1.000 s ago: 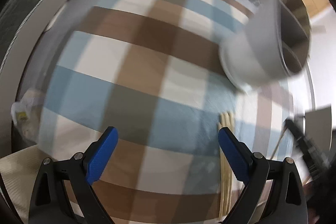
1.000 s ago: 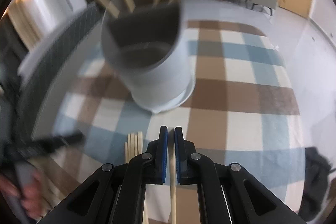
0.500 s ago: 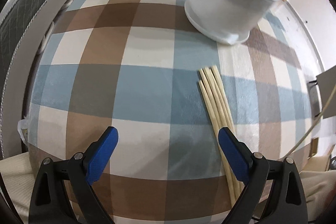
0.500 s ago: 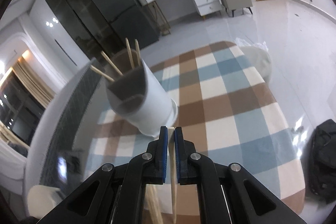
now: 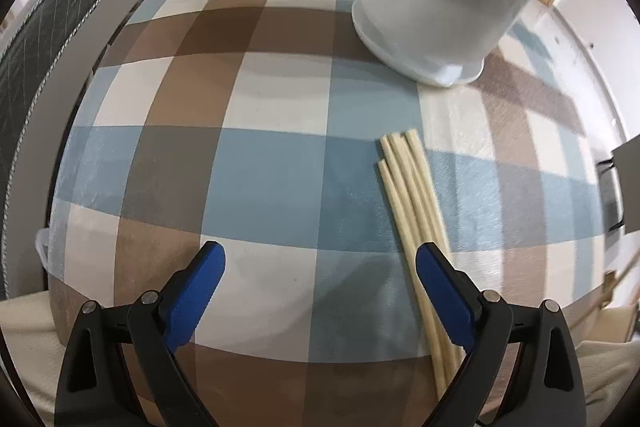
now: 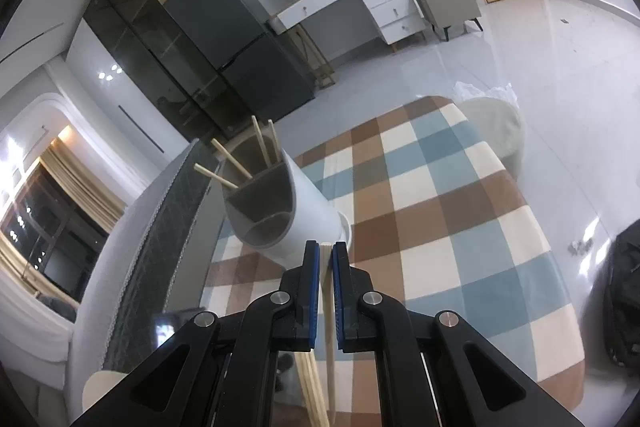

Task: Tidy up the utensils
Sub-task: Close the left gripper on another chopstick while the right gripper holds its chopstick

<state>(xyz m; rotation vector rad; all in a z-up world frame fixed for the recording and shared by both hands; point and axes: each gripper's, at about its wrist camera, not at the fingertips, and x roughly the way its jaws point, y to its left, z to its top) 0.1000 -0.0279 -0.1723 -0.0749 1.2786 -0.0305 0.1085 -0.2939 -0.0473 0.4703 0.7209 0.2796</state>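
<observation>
Right gripper: jaws clamped together on a single chopstick, held above the checked tablecloth just in front of the white holder. The holder stands upright on the cloth; four chopsticks lean in its rear compartment, the near compartment facing the gripper.

Left gripper: jaws wide apart, gripping nothing, pointing steeply down at the cloth. A bundle of loose chopsticks lies flat on the cloth, its lower end passing under the gripper's right-hand finger; whether they touch cannot be told. The holder stands beyond the bundle.
</observation>
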